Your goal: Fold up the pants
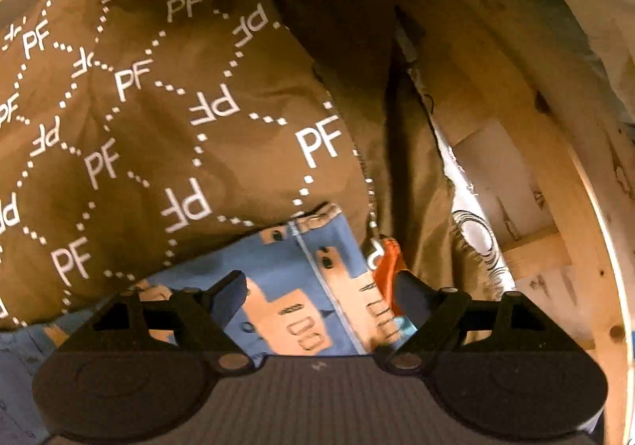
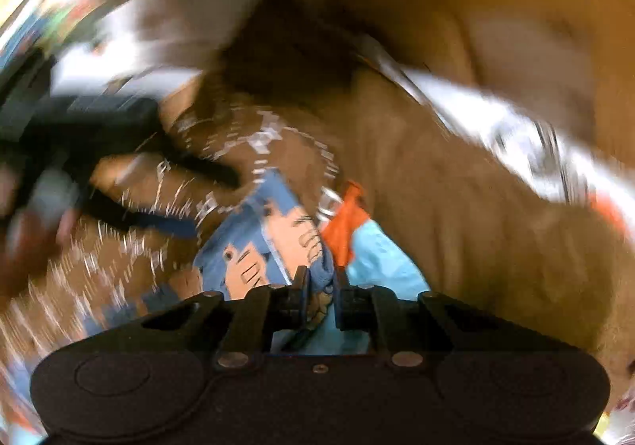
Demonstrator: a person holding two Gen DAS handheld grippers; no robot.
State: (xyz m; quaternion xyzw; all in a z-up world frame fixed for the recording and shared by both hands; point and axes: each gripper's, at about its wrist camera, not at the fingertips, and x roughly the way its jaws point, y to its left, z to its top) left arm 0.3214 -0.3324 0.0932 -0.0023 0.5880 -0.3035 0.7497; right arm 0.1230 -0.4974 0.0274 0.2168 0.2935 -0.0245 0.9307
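Pants, blue print, lie on the brown blanket. Right gripper is clamped on a pants edge; left gripper is spread wide above pants. Fabric looks soft, light, droopy: grab hems or corners.

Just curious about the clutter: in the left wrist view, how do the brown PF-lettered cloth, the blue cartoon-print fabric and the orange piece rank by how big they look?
1. Brown PF-lettered cloth
2. Blue cartoon-print fabric, partly hidden
3. Orange piece
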